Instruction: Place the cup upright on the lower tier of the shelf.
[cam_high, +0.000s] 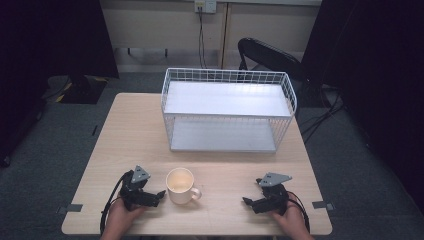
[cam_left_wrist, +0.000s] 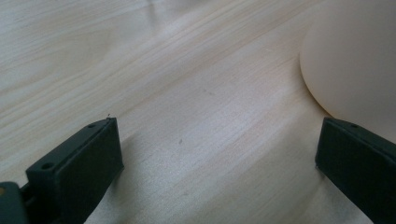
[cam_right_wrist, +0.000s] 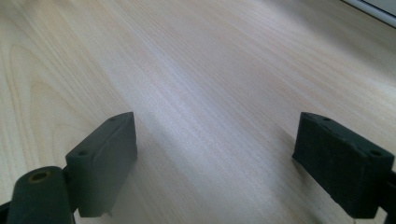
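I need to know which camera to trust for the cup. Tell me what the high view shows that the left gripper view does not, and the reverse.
High view alone: the whole cream mug with its handle turned right, the white wire rack behind it, the right gripper and the chair beyond the table. Left gripper view alone: the wide gap between its own open jaws, with bare wood between them, and the mug's wall close beside one jaw. Shared: the mug, the left gripper and the wooden table.

Left gripper (cam_left_wrist: 217, 154) with jaws spread wide over pale wooden table (cam_left_wrist: 163, 70), cream mug (cam_left_wrist: 355, 60) beside right jaw
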